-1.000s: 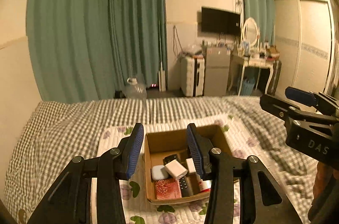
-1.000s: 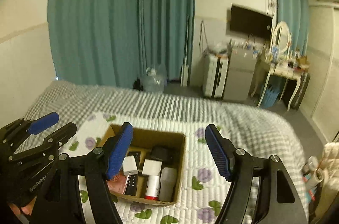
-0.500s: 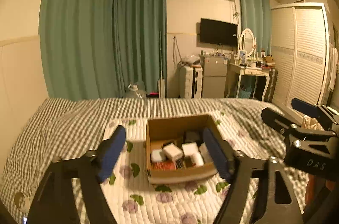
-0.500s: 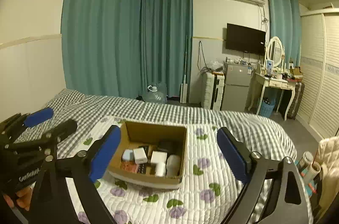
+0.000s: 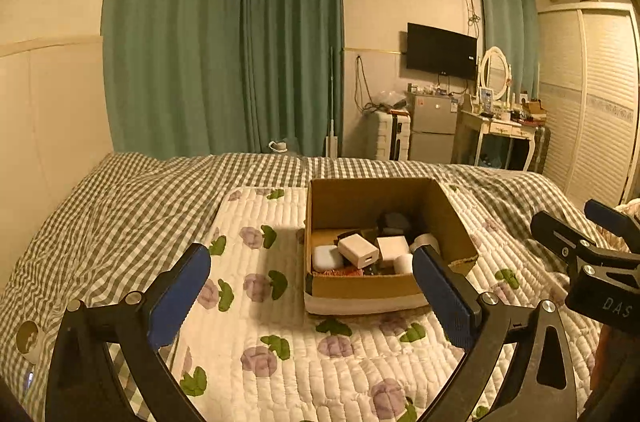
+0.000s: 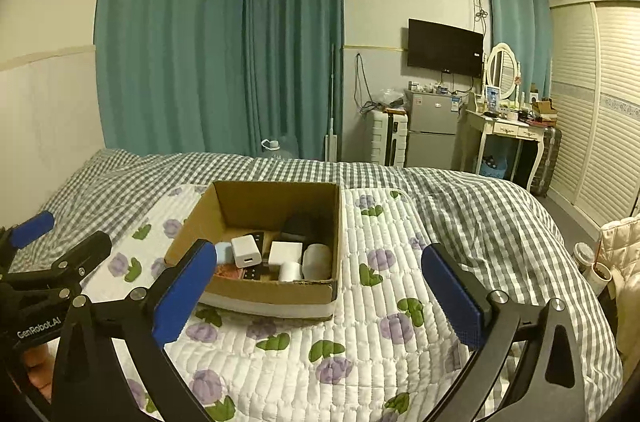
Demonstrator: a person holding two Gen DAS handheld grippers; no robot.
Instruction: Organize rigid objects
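Just short of the open brown cardboard box (image 5: 390,288) of small gadgets, left gripper (image 5: 312,296) and right gripper (image 6: 318,286) hover, jaws spread wide, empty.

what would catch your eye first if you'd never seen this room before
First the cardboard box in the middle of the bed, on a white quilt printed with purple flowers, holding a jumble of small white and dark gadgets. Next the two open tongs in the foreground, the left tongs and the right tongs, blue pads spread wide and gripping nothing. Behind them, tall teal curtains fill the far wall.
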